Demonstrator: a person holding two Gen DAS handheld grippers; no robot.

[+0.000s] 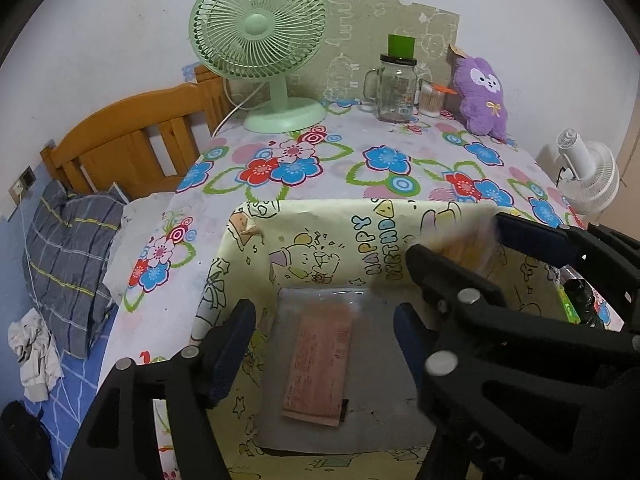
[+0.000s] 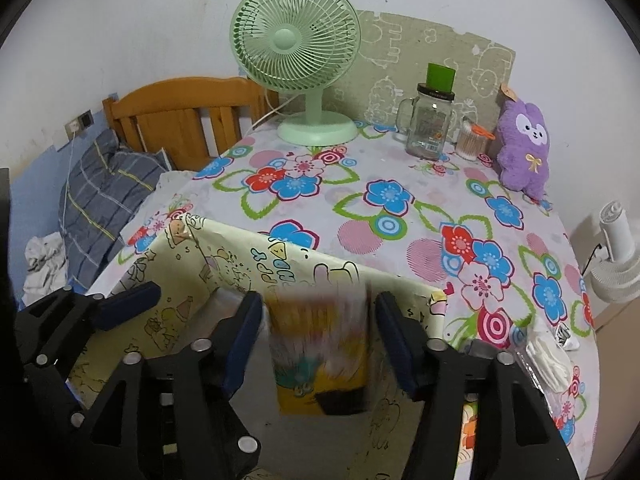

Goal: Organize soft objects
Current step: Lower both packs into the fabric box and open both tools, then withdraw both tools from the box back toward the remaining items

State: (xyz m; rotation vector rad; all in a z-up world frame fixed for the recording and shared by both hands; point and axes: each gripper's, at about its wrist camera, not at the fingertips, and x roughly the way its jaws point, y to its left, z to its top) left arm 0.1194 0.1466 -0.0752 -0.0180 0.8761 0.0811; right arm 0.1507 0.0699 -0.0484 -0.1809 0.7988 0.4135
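Observation:
A yellow cartoon-print box (image 1: 320,240) stands open at the table's near edge. A clear packet with a pink paper insert (image 1: 320,364) lies flat on its grey floor. My left gripper (image 1: 324,344) is open above that packet. My right gripper (image 2: 320,340) is open over the box (image 2: 180,272), and a blurred yellow packet (image 2: 320,352) hangs between its fingers, apparently falling. In the left wrist view the right gripper (image 1: 456,240) reaches in from the right with that packet (image 1: 464,248). A purple plush toy (image 1: 482,96) sits at the back right and also shows in the right wrist view (image 2: 524,148).
A green fan (image 1: 264,48), a glass jar with a green lid (image 1: 396,84) and a cotton swab tub (image 1: 431,100) stand at the back of the floral tablecloth (image 1: 360,176). A white fan (image 1: 588,176) is to the right. A bed with a plaid pillow (image 1: 68,256) is left. Clear packets (image 2: 548,364) lie right of the box.

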